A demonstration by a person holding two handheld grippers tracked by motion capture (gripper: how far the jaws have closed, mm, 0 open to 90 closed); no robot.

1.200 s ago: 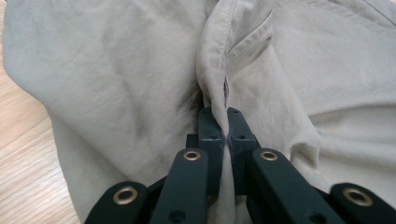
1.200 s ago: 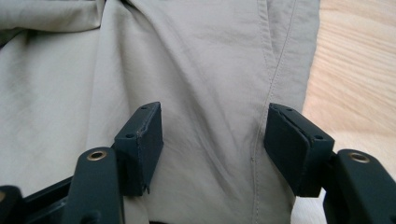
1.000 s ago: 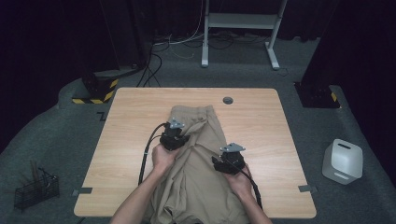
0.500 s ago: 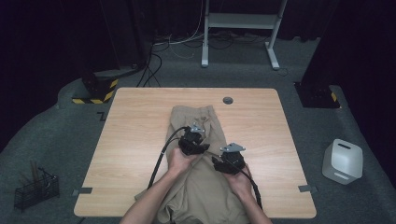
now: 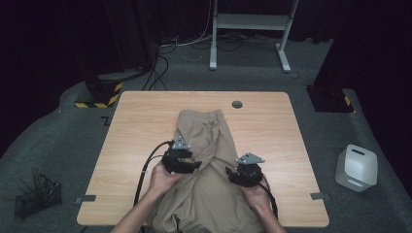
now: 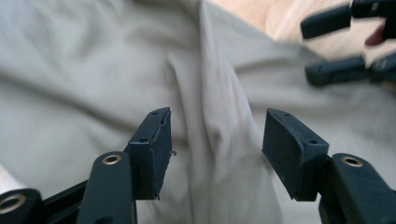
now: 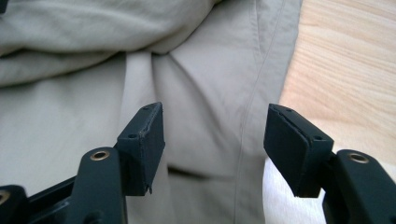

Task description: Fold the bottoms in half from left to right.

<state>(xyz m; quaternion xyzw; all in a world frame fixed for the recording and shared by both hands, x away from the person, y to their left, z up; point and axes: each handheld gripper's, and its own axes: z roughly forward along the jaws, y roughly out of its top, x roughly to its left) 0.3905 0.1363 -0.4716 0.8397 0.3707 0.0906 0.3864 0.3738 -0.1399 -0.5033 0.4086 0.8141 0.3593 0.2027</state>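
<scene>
Moved since earlier: the left gripper (image 5: 190, 166) sat at the trousers' left edge a second ago, swung up toward their middle, and is now back lower down; its jaws have just been opening, and no cloth lies between them now. The fold of khaki trousers (image 5: 206, 145) it carried now lies across the middle.
Left jaws: standing wide over a raised crease of the trousers (image 6: 205, 116), pads clear of the cloth.
Right jaws: the right gripper (image 5: 241, 175) hovers wide apart over the trousers' right edge (image 7: 261, 70), holding nothing.
Trousers' place: down the middle of the wooden table (image 5: 136, 131), waistband toward the far edge, legs running off the near edge under the person's hands.
Risk, fold: released loosely, the flap may spring back or bunch, since creases already stand up beside it.
Risk, right edge: closing here could catch just one layer at the seam and drag the stack askew.
Risk, overhang: the hanging legs may pull the whole garment toward the person.
</scene>
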